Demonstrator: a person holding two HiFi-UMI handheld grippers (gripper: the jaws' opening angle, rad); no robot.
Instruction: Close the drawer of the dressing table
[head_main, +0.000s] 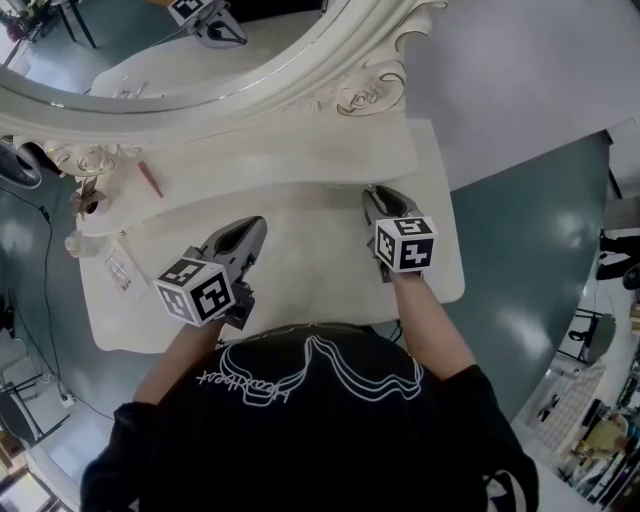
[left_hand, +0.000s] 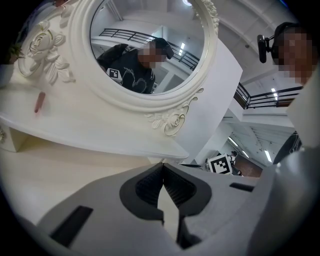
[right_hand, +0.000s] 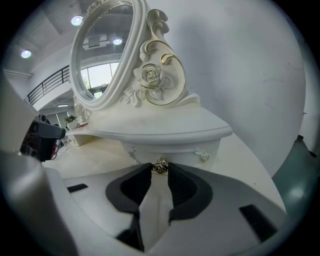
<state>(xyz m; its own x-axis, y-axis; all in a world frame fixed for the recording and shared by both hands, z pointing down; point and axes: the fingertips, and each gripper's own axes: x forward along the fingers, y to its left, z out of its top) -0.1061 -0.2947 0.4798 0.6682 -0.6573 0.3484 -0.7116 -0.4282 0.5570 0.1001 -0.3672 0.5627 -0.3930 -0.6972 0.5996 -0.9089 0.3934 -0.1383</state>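
Note:
The white dressing table (head_main: 300, 262) carries an oval mirror (head_main: 200, 45) above a raised shelf (head_main: 300, 150). Under the shelf's right end sits a small drawer (right_hand: 167, 149) with a gold knob (right_hand: 160, 166). My right gripper (right_hand: 160, 170) is shut on that knob, one fingertip on each side, and the drawer front stands close under the shelf edge. In the head view the right gripper (head_main: 373, 196) reaches to the shelf's right end. My left gripper (head_main: 255, 228) hovers over the tabletop's left half, shut and holding nothing (left_hand: 163, 167).
A red stick-like item (head_main: 150, 180) lies on the shelf's left part. Small items (head_main: 120, 268) lie near the table's left edge. A white wall panel (head_main: 520, 70) stands behind the table at the right, with teal floor (head_main: 530, 260) around it.

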